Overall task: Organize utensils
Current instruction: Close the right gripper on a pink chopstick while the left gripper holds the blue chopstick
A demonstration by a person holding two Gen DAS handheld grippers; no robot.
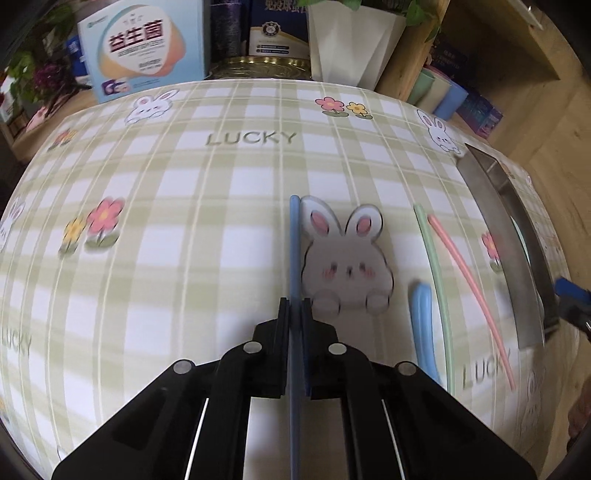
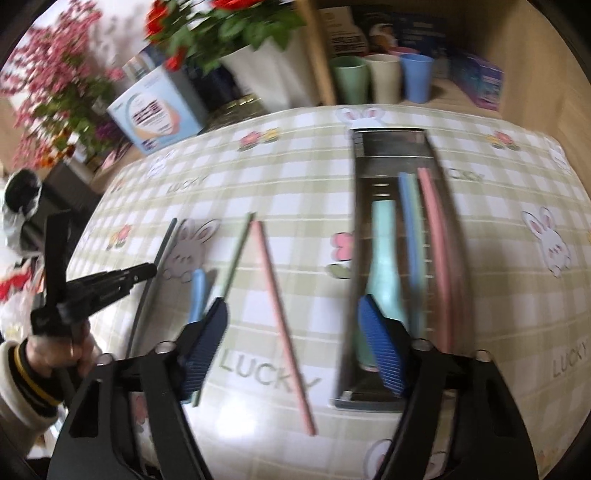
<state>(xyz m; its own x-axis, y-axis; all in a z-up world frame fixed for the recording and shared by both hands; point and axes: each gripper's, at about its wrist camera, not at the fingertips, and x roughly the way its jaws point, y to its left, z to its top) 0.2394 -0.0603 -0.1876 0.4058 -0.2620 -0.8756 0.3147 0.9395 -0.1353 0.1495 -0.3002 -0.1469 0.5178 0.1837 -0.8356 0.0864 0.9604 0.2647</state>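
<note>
Bench [image 1: 221, 229] under green plaid cloth with rabbit prints. Left hand-held gripper [image 1: 294, 306], angled steeply down, pinching a blue chopstick [image 1: 294, 240]. Right hand-held gripper [image 2: 291, 332], likewise tilted down, jaws spread and empty, above a pink chopstick [image 2: 275, 306], beside the steel tray [image 2: 356, 221] holding pastel utensils.

Home: bunny tablecloth [image 1: 221, 177], potted flowers [image 2: 221, 22] (cups [image 2: 384, 77] on shelf).
</note>
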